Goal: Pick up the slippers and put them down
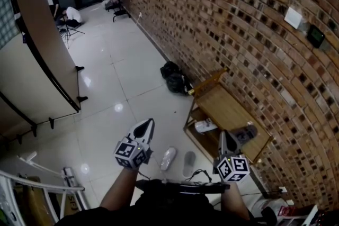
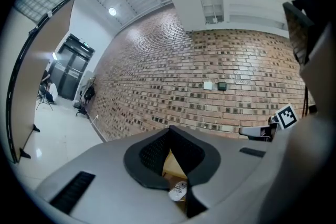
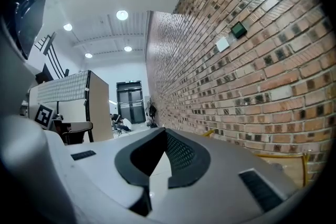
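Two slippers lie side by side on the tiled floor below my hands, a white slipper point(image 1: 168, 157) and a grey slipper point(image 1: 189, 162). Another pale slipper point(image 1: 204, 125) rests on the lower shelf of the wooden rack point(image 1: 225, 106); it also shows as a pale slipper point(image 2: 178, 190) through the jaw cut-out in the left gripper view. A grey slipper-like thing point(image 1: 245, 133) lies on the rack's top. My left gripper point(image 1: 150, 123) point(image 2: 170, 128) hangs shut and empty above the floor left of the rack. My right gripper point(image 1: 222, 135) point(image 3: 164, 130) is shut, empty, beside that grey thing.
A brick wall point(image 1: 249, 34) runs along the right, with the rack against it. Black bags point(image 1: 175, 79) sit on the floor beyond the rack. A tall board partition point(image 1: 37, 61) stands at the left. A cable point(image 1: 198, 173) lies near the floor slippers.
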